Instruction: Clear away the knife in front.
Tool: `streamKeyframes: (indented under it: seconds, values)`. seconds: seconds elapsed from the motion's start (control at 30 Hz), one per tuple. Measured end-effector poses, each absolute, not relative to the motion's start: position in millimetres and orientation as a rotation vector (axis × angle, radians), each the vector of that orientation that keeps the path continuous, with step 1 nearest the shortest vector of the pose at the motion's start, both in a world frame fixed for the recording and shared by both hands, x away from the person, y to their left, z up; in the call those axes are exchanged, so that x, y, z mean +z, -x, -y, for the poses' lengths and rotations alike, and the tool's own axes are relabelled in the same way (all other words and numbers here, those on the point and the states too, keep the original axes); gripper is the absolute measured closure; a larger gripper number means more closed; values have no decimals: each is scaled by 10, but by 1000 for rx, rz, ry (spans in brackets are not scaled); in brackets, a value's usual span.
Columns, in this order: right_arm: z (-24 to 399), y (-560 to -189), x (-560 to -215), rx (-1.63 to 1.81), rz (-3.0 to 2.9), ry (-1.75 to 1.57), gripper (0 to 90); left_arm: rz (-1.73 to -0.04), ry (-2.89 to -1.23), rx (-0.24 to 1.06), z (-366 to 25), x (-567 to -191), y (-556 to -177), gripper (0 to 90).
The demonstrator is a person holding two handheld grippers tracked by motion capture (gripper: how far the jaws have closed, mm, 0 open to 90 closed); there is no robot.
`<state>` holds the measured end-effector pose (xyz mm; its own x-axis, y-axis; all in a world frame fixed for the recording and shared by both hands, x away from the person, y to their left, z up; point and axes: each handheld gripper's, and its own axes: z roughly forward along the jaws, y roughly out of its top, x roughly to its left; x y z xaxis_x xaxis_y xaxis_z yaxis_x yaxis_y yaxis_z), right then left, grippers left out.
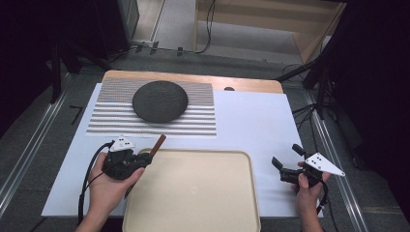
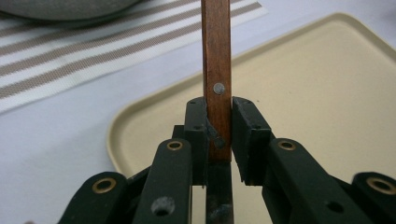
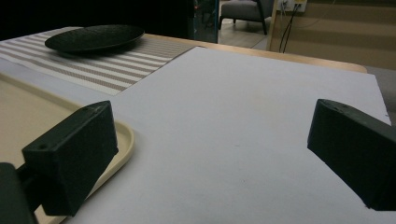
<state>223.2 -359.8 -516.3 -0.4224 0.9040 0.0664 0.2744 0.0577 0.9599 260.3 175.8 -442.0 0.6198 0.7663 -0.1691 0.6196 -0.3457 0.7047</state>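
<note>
- Nearest the high camera, a beige tray [image 1: 193, 193] lies at 6 o'clock on the table, a hand on either side of it.
- At about 8 o'clock the person's left hand [image 1: 109, 188] holds the left gripper [image 1: 145, 158] at the tray's near-left corner.
- Its jaws are clamped on a brown wooden handle [image 1: 158, 145] with two metal rivets; in the left gripper view the handle [image 2: 217, 70] stands straight up between the pads, and a dark flat strip continues below them.
- What tool the handle belongs to cannot be told.
- Handle tip points toward 12 o'clock, reaching just short of the striped placemat [image 1: 111, 121].
- A dark round plate [image 1: 160, 100] sits on that placemat at 11 o'clock, well apart from both grippers.
- At about 4 o'clock the right hand [image 1: 307, 191] holds the right gripper [image 1: 287, 159] over the white table cover [image 1: 251, 121], just right of the tray.
- Its jaws stand wide apart with nothing between them; the right gripper view shows bare white surface in the gap.
- No brand, label or writing can be read on any of these things.
</note>
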Motion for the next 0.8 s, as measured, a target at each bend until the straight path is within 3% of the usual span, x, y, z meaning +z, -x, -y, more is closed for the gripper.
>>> streamKeyframes:
  seconds: [0.8]
  values:
    - [3599,-2233,-5164,1386,-1754,-1181,1,-1120,-2070,144,-1611,-4778,-2428,769]
